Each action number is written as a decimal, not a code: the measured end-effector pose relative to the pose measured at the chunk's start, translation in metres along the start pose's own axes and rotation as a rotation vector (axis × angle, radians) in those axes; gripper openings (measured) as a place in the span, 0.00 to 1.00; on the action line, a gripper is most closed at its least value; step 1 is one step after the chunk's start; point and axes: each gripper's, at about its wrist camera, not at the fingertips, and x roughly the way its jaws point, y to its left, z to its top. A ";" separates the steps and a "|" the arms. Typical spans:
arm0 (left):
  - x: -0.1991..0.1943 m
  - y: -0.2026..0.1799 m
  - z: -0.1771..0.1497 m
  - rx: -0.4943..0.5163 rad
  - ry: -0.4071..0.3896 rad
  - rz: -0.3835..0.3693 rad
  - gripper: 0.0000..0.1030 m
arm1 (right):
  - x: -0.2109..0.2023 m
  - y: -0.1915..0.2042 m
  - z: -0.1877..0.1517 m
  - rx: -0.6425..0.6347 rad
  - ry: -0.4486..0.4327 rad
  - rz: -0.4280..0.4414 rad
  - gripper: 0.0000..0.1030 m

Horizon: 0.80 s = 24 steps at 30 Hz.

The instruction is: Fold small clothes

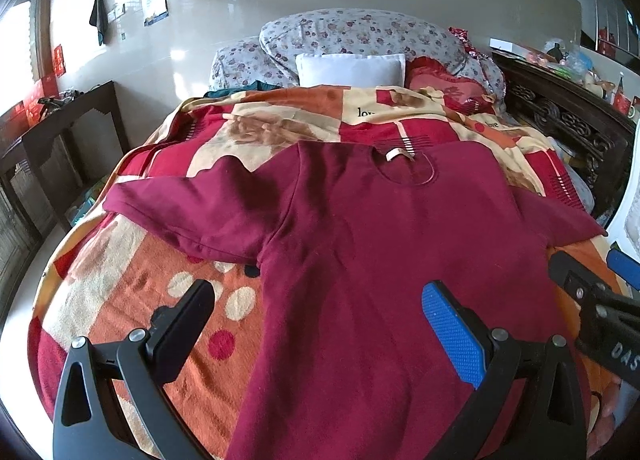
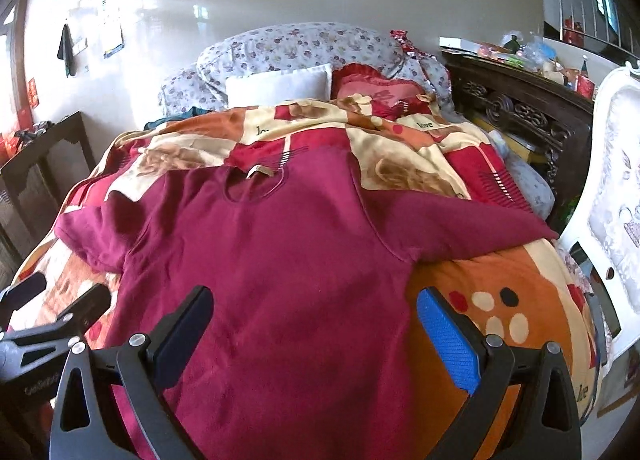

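A shirt (image 1: 380, 240) lies flat on a blanket (image 1: 132, 292) covering a bed, collar toward the pillows (image 1: 352, 70) behind it.

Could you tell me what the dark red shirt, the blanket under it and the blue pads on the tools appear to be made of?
The dark red shirt looks like a soft matte knit, probably cotton jersey, with gentle creases and no sheen. The blanket seems a plush printed fleece, its surface slightly fuzzy. The blue pads look like rubber or moulded plastic, given their fine dotted grip texture.
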 end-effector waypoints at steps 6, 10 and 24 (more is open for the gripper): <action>0.011 0.001 -0.002 -0.014 0.010 -0.002 1.00 | 0.014 -0.002 0.003 0.047 0.020 -0.007 1.00; 0.018 0.001 -0.004 -0.025 0.018 0.002 1.00 | 0.018 -0.002 0.002 0.044 0.020 -0.015 1.00; 0.033 0.003 -0.005 -0.041 0.023 0.007 1.00 | 0.034 -0.005 0.001 0.082 0.041 -0.015 1.00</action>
